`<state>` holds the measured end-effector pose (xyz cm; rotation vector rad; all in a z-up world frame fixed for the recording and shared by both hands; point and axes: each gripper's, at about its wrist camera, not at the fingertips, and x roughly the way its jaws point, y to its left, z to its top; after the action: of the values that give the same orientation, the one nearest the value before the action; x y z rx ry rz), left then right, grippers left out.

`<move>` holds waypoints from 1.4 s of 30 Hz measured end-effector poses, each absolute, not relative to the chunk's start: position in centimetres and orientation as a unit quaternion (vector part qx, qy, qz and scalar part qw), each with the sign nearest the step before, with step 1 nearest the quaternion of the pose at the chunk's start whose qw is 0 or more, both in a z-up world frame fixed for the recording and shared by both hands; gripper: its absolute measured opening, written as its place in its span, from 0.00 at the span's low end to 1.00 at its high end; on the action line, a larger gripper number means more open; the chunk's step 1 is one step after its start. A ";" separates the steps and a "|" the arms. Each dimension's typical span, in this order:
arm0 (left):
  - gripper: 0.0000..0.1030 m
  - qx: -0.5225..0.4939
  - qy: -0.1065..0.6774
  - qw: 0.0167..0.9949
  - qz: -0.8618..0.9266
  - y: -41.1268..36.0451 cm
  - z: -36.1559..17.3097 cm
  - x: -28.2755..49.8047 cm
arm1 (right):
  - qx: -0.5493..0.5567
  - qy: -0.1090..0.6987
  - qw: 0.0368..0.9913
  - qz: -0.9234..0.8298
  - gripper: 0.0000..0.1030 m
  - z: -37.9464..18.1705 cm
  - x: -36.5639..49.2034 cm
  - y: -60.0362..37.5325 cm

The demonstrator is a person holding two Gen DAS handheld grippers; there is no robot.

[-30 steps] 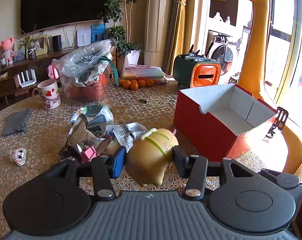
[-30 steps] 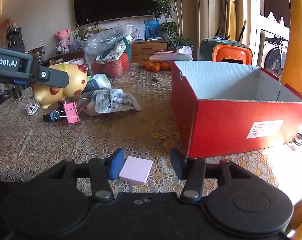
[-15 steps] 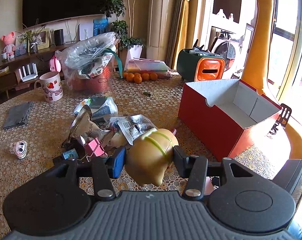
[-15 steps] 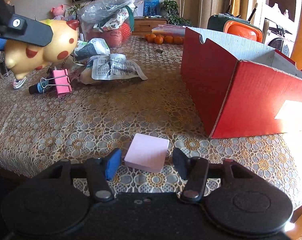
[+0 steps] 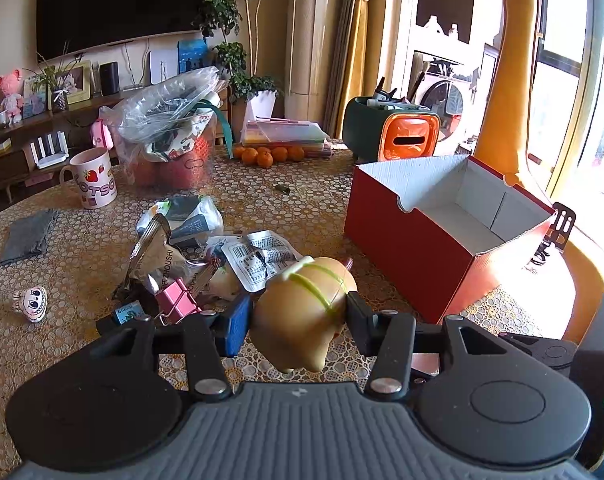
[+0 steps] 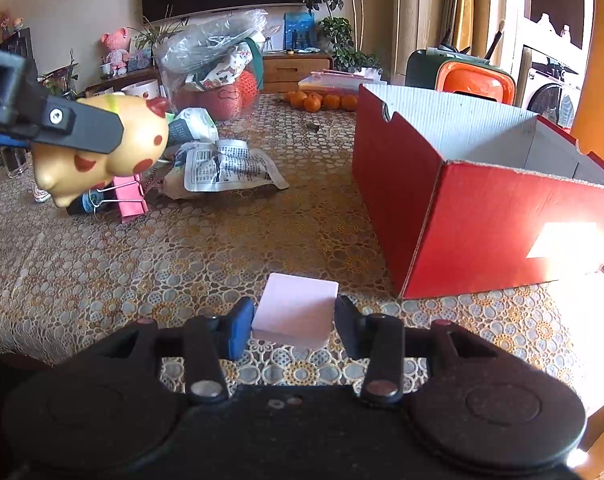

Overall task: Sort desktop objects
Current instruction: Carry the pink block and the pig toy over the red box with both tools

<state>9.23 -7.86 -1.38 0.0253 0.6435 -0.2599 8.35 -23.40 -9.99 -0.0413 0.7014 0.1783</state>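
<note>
Two grippers are at work. The left gripper (image 5: 298,318) has its fingers clenched on one glossy yellow animal toy (image 5: 303,312), rounded and smooth, with green stripes on its back and red spots on its flank; the toy hangs clear of the table, at 9 o'clock in the right wrist view. The right gripper (image 6: 294,322) is closing its jaws around one pale pink sticky-note pad (image 6: 296,310), a flat square block lying on the tablecloth; both pads look to be at its edges, but whether they press it yet cannot be told.

One open red cardboard box (image 6: 481,216), white and corrugated inside, sits at 2 o'clock of the pad, just beside it. At 10 o'clock lies a small heap: one pink binder clip (image 6: 130,200) with wire handles, one crinkled silver printed packet (image 6: 226,168), and further foil pouches too crumpled to count. Beyond, one white mug (image 5: 96,184) with strawberry print, one folded grey cloth (image 5: 28,236), one small white figurine (image 5: 32,304), and a cluster of about five tangerines (image 5: 268,156) at 12 o'clock.

The table (image 6: 230,248) is covered with a lace-patterned cloth in gold and brown. Behind are a dark wall television, potted plants, mustard curtains, a green and orange desk organiser, and one tall yellow giraffe figure by a sunlit window
</note>
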 end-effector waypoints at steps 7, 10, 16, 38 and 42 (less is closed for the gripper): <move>0.48 0.018 0.304 0.942 -0.140 -9.2 -0.5 9.0 | 0.000 0.331 0.940 0.077 0.42 -6.6 7.3 -25.6; 0.48 0.021 0.298 0.943 -0.147 -9.9 -0.1 9.0 | 0.005 0.316 0.946 0.072 0.42 -4.9 6.8 -26.6; 0.48 0.028 0.282 0.944 -0.167 -11.8 1.0 9.1 | 0.010 0.273 0.959 0.072 0.42 -1.2 6.3 -28.2; 0.48 0.083 0.272 0.935 -0.213 -20.1 2.3 15.0 | 0.005 0.252 0.968 0.017 0.42 1.1 11.3 -36.8; 0.48 0.108 0.278 0.928 -0.225 -22.4 1.7 16.9 | 0.005 0.264 0.964 0.012 0.42 0.5 13.1 -38.7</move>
<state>16.85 -22.36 1.70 0.2210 0.5691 -0.4604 13.12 -38.69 0.48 0.0098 0.5352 0.0240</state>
